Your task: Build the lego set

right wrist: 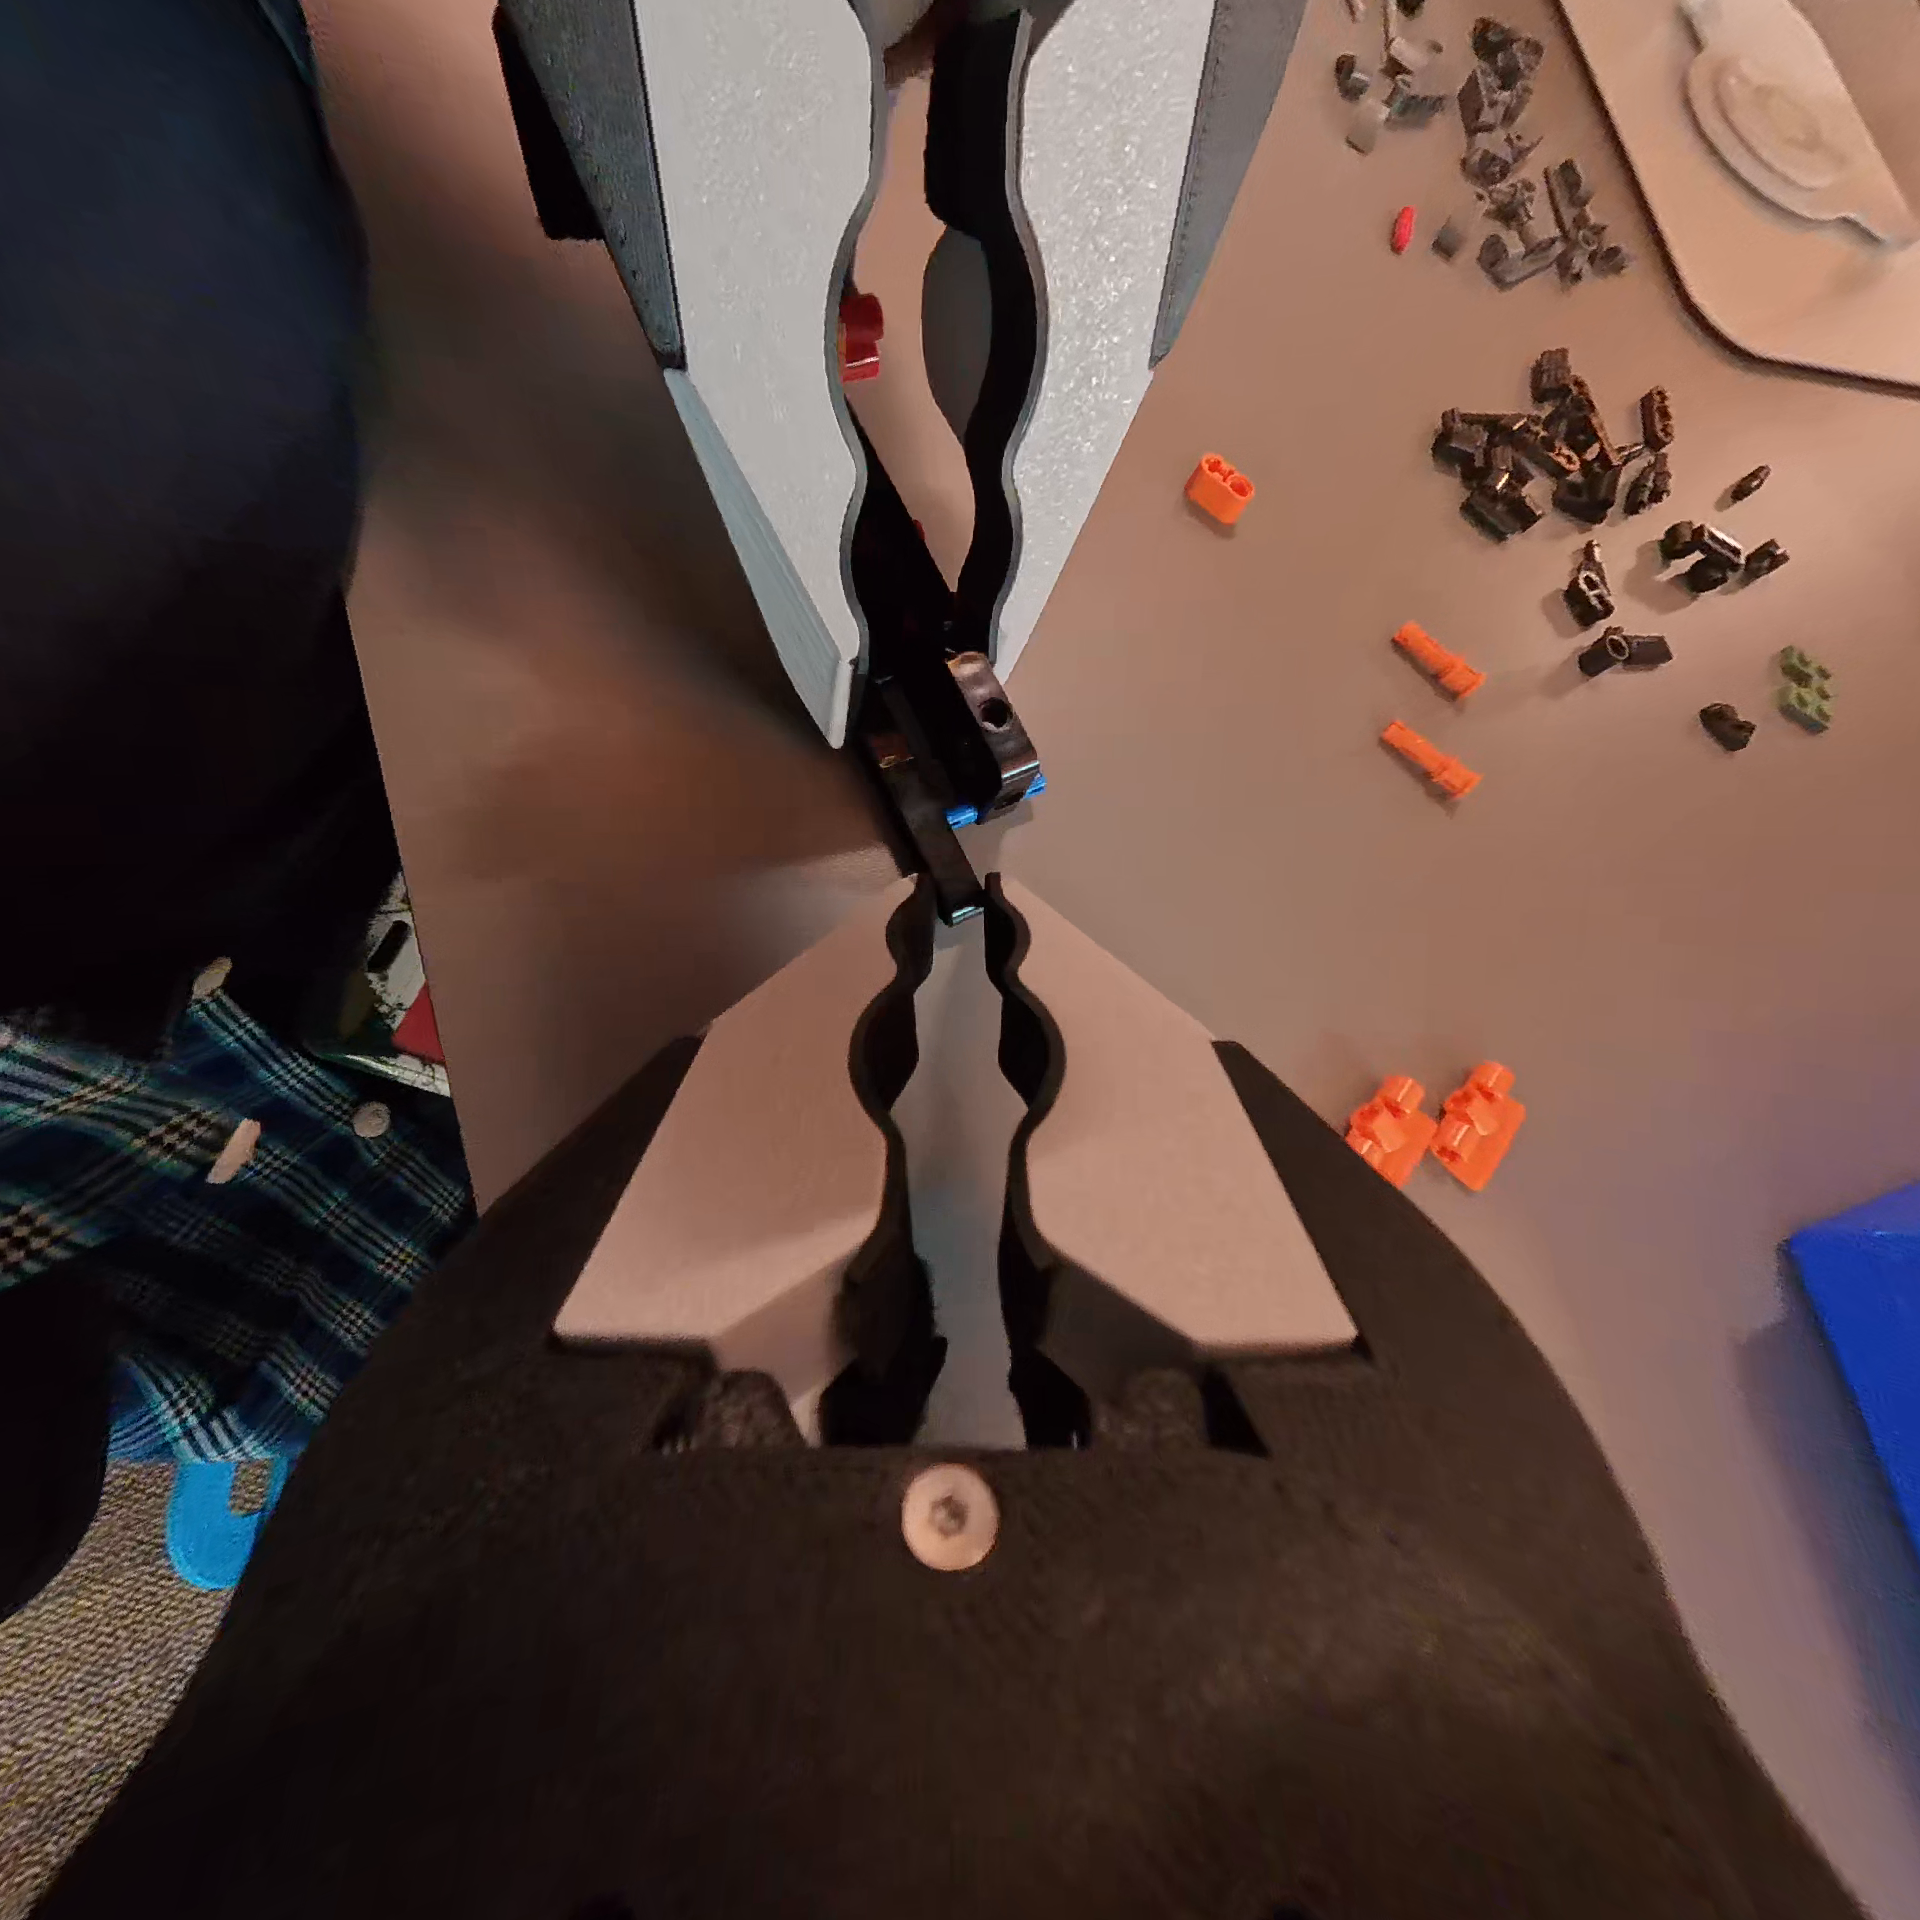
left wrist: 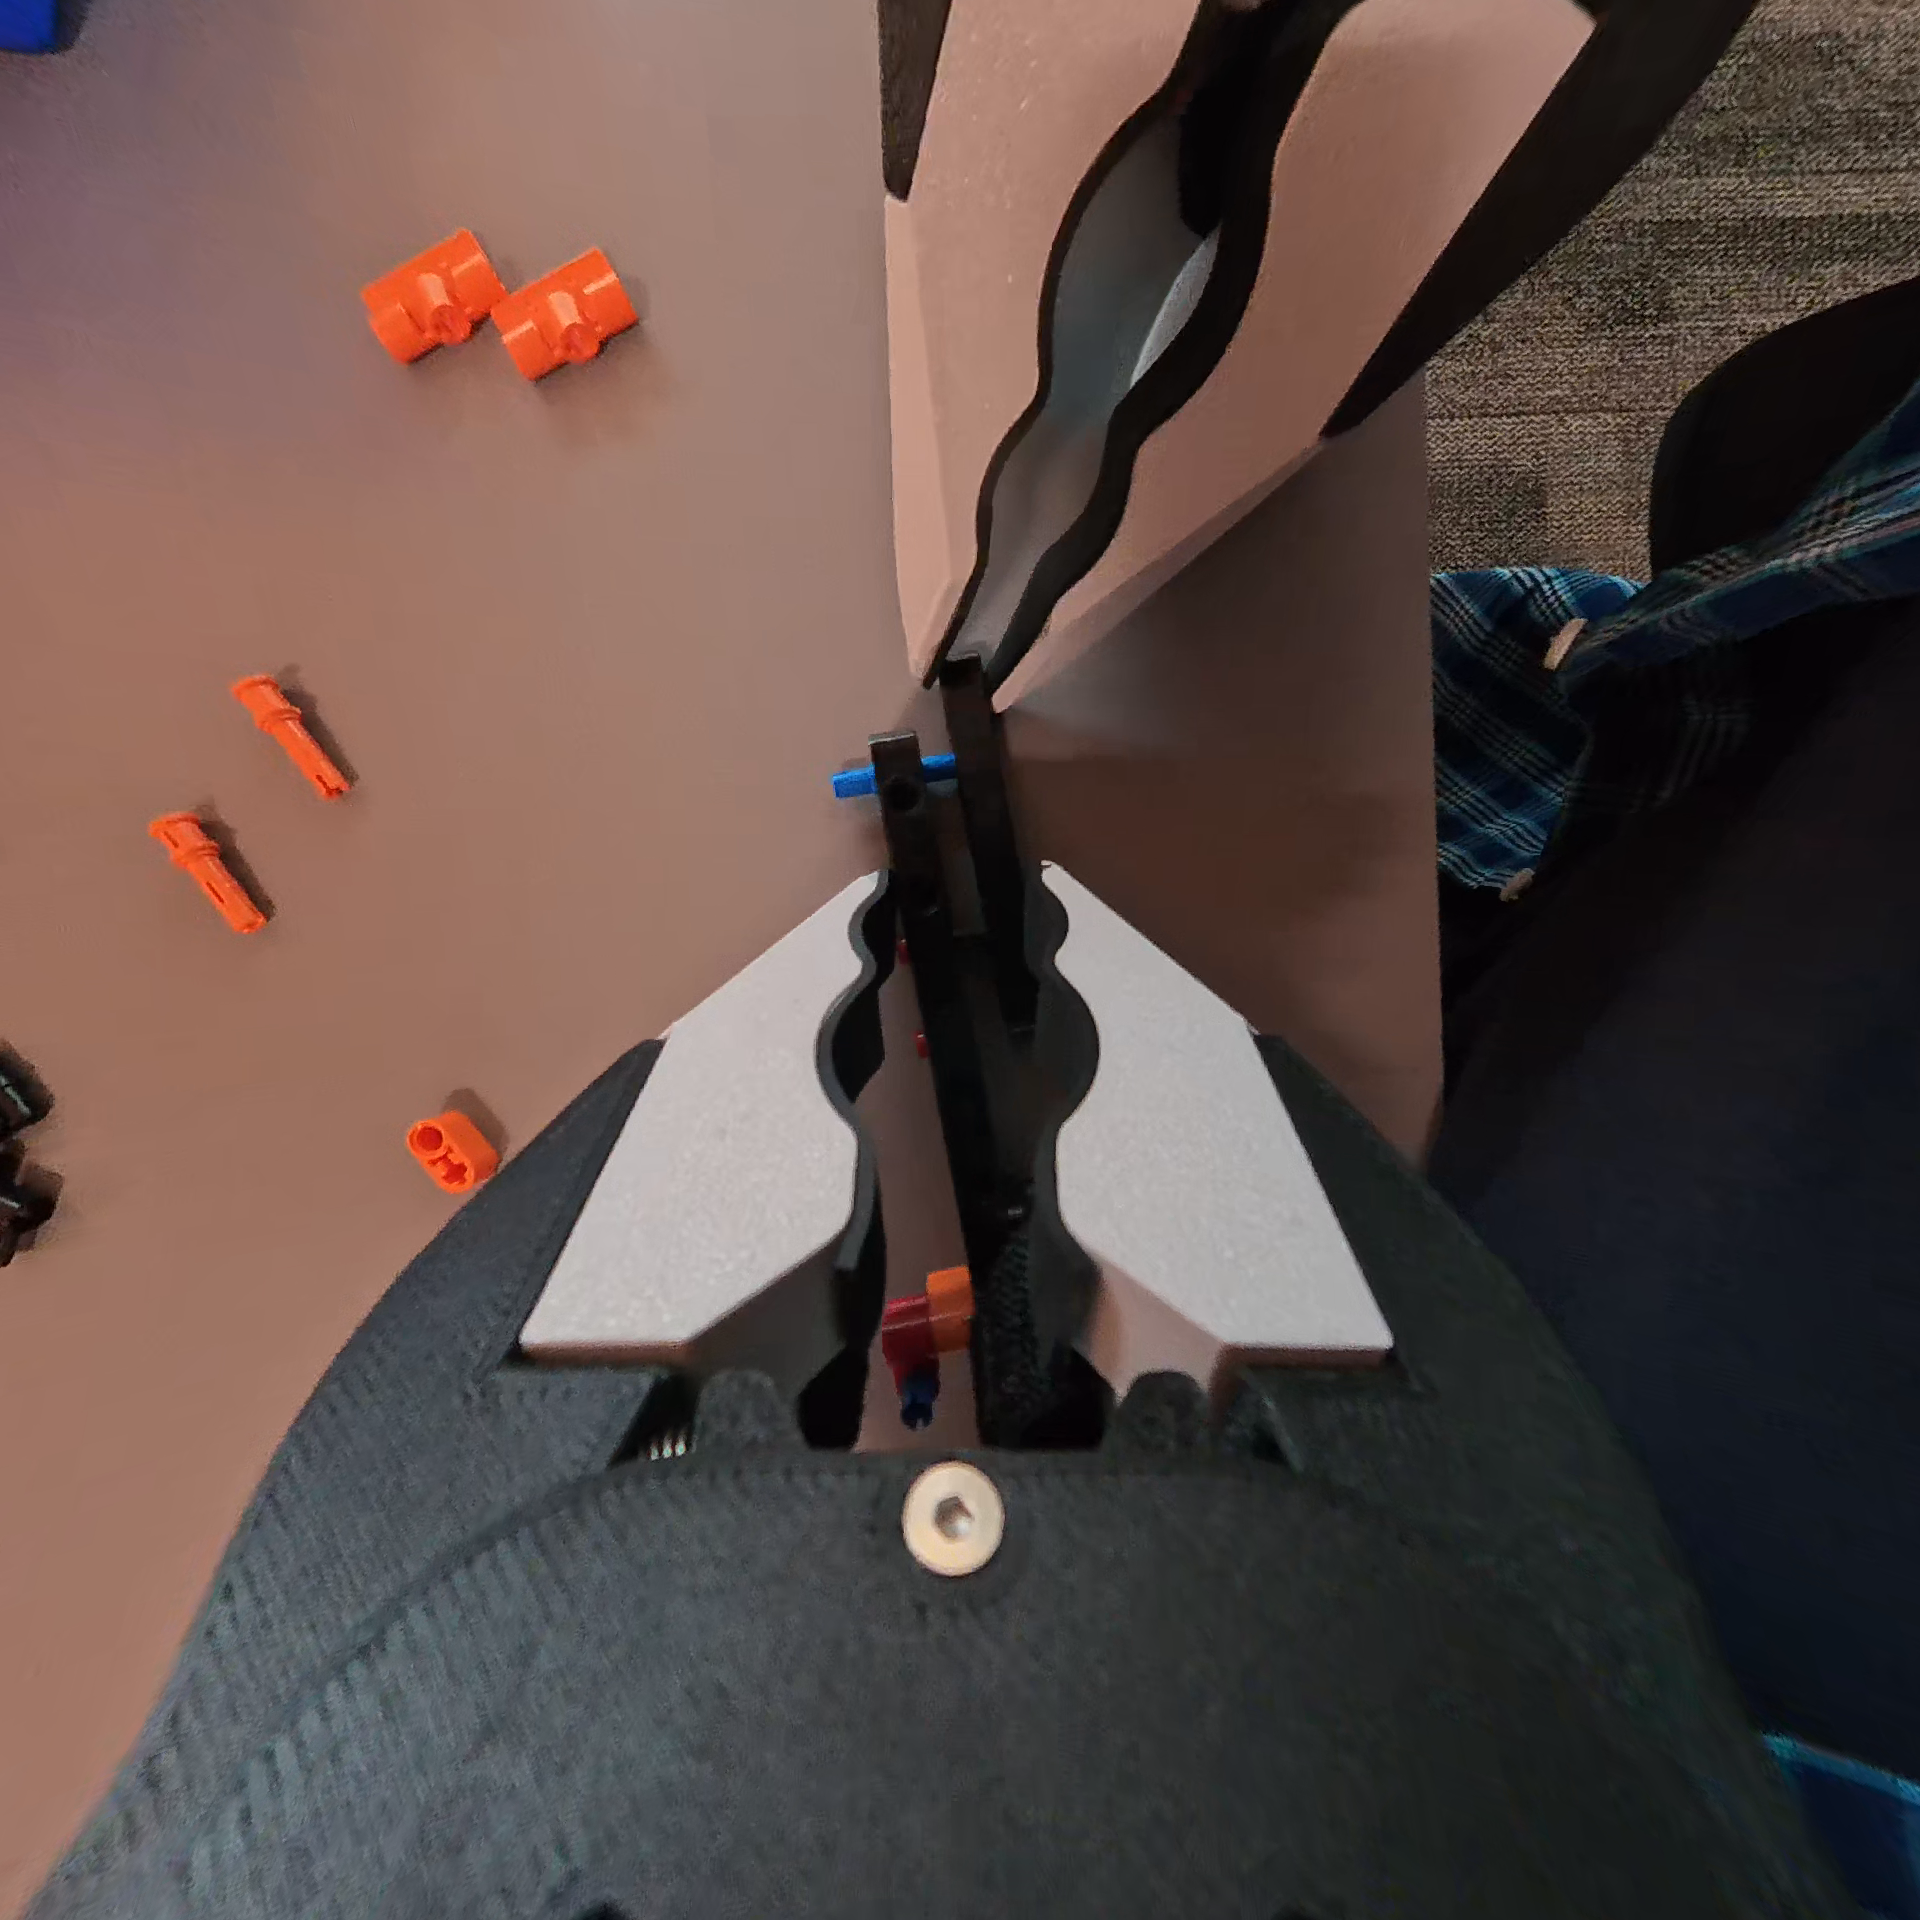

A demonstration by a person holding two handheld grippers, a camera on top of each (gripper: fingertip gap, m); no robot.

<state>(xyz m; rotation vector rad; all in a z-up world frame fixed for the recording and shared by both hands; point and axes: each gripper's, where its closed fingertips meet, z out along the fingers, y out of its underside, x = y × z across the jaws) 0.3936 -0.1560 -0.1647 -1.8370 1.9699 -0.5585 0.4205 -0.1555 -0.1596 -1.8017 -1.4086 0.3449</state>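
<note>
- Left wrist view is showing the left gripper (left wrist: 961, 883) clamping a black assembly (left wrist: 940, 997) lengthwise between its fingers, held above the table (left wrist: 623, 520), with a blue pin (left wrist: 852, 781) crossing its far end.
- Right gripper (right wrist: 951, 894) is pinching the tip of a black beam (right wrist: 956, 862) that is lying against the assembly, its jaws nearly together on it.
- Assembly is looking light and stiff, but its joints are likely only friction-held; gripping the long flat beam faces, not the pins, seems safest. Smooth plastic may be slipping under sideways push.
- Left view alone is revealing red and orange connectors (left wrist: 930, 1320) deep between the left fingers.
- Right view alone is showing the heaps of black parts (right wrist: 1558, 457), a blue item (right wrist: 1870, 1340) and a tray (right wrist: 1766, 208).
- Both views are catching orange blocks (right wrist: 1434, 1127) and orange pins (left wrist: 249, 800).
</note>
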